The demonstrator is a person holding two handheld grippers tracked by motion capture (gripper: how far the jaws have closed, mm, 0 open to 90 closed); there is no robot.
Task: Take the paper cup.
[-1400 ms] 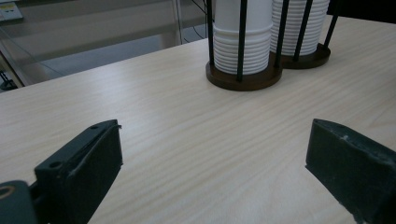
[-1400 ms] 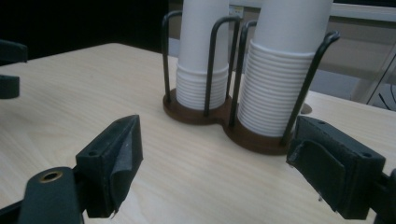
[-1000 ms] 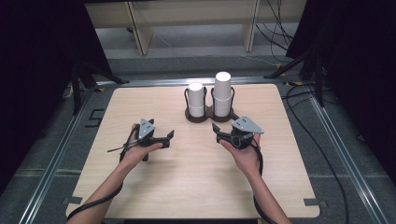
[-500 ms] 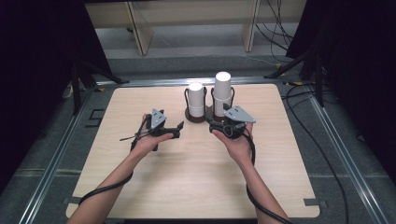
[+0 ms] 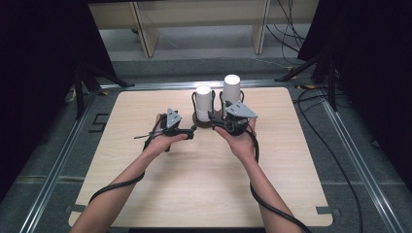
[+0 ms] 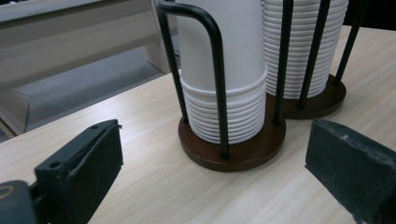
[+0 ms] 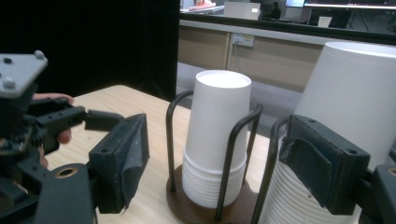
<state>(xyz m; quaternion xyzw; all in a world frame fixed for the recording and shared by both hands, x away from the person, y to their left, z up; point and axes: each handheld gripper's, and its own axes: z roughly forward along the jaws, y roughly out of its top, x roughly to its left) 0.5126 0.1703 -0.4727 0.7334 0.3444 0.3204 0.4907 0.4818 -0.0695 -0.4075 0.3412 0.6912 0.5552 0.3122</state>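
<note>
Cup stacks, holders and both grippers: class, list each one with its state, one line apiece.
Shorter cup stack: upside down, upright in its holder.
Taller cup stack: upside down, upright in its holder.
Wire holders: standing side by side on the table.
Left gripper: open, holding nothing.
Right gripper: open, jaws have just been closing, nothing gripped.

Two stacks of white paper cups stood on the table: a shorter stack and a taller stack. Each stack sat in its own holder, making two holders: one under the shorter stack and one under the taller. Each holder had a round brown base and black wire uprights. The number of cups per stack could not be determined. Two grippers were present, the left gripper and the right gripper, each held in one hand.
</note>
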